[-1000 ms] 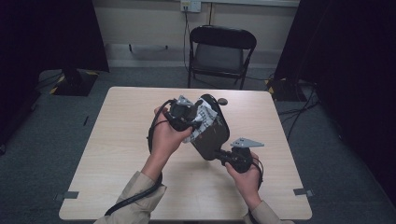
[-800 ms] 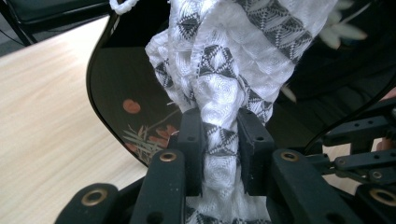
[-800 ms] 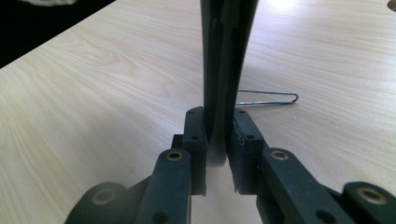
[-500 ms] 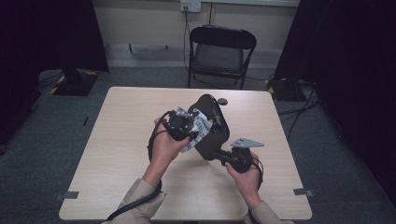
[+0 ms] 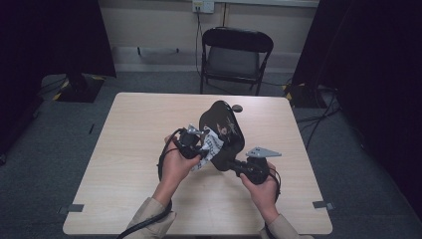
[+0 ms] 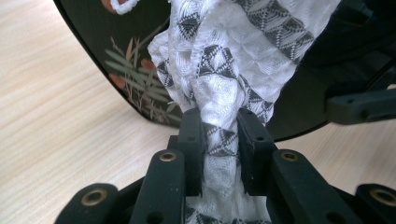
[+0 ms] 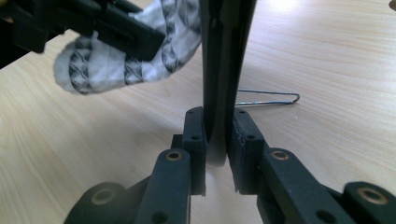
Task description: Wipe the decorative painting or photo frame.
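Observation:
A black lacquered plate (image 5: 222, 125) with a painted plant pattern stands on edge above the table, tilted. My right gripper (image 5: 227, 163) is shut on its lower rim; in the right gripper view the pads clamp the thin black plate (image 7: 227, 56) at my right gripper (image 7: 217, 135). My left gripper (image 5: 202, 149) is shut on a bunched white cloth (image 5: 211, 145) with grey triangle bands. The cloth (image 6: 229, 65) rises from between the left gripper (image 6: 219, 135) pads and lies against the plate's painted face (image 6: 126, 65). The cloth (image 7: 107, 63) also hangs left of the plate.
The pale wooden table (image 5: 134, 149) lies under both hands. A thin bent wire (image 7: 268, 99) lies on it beyond the plate. A small dark object (image 5: 238, 108) sits near the far edge. A black folding chair (image 5: 234, 55) stands behind the table.
My left hand has come down and nearer to the person with the cloth, sliding along the plate's face. The right hand and its grip on the plate have stayed put.

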Tool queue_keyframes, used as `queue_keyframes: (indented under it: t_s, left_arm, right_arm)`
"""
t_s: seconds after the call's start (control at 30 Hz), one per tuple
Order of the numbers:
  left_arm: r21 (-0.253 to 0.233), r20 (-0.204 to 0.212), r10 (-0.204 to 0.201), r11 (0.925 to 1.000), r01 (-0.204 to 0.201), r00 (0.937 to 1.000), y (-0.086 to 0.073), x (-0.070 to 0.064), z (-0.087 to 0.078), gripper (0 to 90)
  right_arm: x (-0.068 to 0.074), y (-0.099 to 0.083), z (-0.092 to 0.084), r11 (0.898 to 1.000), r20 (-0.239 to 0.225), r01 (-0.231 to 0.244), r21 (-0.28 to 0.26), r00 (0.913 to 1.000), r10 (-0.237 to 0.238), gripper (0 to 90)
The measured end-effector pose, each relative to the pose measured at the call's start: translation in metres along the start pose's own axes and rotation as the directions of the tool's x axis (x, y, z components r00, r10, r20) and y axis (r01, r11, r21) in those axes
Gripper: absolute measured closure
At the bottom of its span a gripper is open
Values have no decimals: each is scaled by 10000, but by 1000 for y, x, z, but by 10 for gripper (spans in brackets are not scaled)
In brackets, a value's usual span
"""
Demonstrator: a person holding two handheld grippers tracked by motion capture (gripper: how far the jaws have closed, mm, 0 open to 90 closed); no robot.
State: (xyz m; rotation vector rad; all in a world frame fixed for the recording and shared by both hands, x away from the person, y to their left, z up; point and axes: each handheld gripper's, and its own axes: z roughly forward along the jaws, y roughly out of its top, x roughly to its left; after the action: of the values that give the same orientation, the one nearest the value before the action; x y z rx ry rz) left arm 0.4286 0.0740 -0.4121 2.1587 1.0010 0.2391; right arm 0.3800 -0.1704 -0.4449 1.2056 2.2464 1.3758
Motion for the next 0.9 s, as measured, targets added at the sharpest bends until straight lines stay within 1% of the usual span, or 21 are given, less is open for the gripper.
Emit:
queue_keyframes:
  t_s: [0.03,0.07,0.13,0.2,0.27,0.3,0.4,0.5,0.8,0.87,0.9]
  left_arm:
    - [47,7,-31,10000,31,10000,-1,0,1,738]
    - [122,-92,42,9999,-41,9999,-5,0,4,738]
    - [145,-40,-13,9999,14,10000,-7,0,6,737]
    - [337,-43,-4,9994,5,10000,-11,1,9,738]
    - [363,-21,-47,9993,48,10000,-14,1,12,738]
    - [349,-80,-48,9994,51,10000,-16,1,14,738]
    - [478,-66,-94,9988,97,9999,-21,2,18,738]
    - [573,-92,-49,9983,54,9999,-23,2,19,738]
    - [959,-58,-121,9953,126,9999,-36,3,28,736]
    - [1094,-112,-34,9940,46,9999,-38,3,30,736]
    - [1129,-109,-85,9936,97,9999,-40,3,30,736]
  right_arm:
    - [0,0,0,10000,-1,-6,6,10000,6,786]
    - [0,0,0,10000,4,20,-3,10000,-20,786]
    - [0,0,0,10000,5,22,3,10000,-22,786]
    - [0,0,0,10000,3,23,9,10000,-23,786]
    - [0,0,0,10000,11,31,13,10000,-31,786]
    - [0,0,0,10000,13,27,14,10000,-27,786]
    - [0,0,0,10000,16,45,22,10000,-45,786]
    - [0,0,0,10000,12,35,16,10000,-35,786]
    - [0,0,-1,10000,23,51,0,10000,-51,786]
    - [0,0,-1,10000,29,56,8,10000,-56,786]
    - [0,0,-1,10000,25,54,10,10000,-54,787]
